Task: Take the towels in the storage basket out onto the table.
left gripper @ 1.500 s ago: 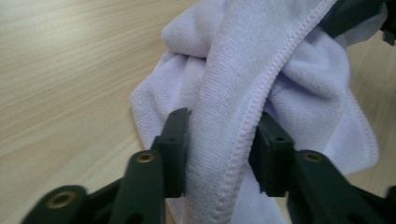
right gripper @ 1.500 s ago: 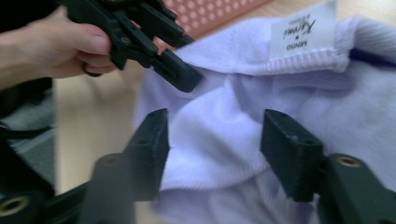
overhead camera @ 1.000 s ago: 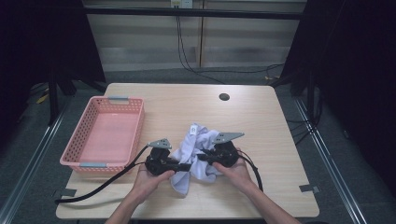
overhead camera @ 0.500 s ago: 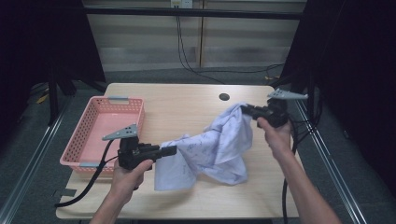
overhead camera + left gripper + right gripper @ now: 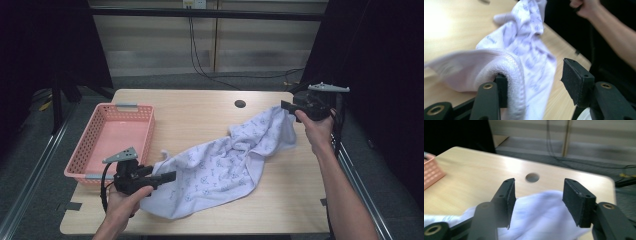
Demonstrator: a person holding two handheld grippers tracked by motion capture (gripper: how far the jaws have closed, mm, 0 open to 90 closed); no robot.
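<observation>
Setting: pale wooden table [image 5: 200,120] with a round cable hole [image 5: 240,104] at its far edge; dark curtained surround, grey floor, cables behind.

Item 1: white patterned cloth [image 5: 225,165], printed with small blue figures. Lies stretched diagonally across the table, from the near left corner toward the far right edge, rumpled along its middle.

Item 2: pink plastic basket [image 5: 112,140], at the left of the table, nothing in it.

Item 3: left gripper [image 5: 167,176], near left, held low and roughly level over the table, pointing right. Jaws have just been opening and stand well apart; a hemmed edge of the cloth is draped over one pad [image 5: 501,85], with the other pad clear of it.

Item 4: right gripper [image 5: 286,106], far right, raised above the table edge on an outstretched forearm, pointing left. Jaws have just been opening and stand apart; the cloth's corner lies between and below them, not pressed.

Risks, as judged: the hem hooked on the left pad may drag the cloth askew if that hand draws away. The far right corner sits close to the table's edge and could slide off. The rumpled middle may stay creased if left unsmoothed.
</observation>
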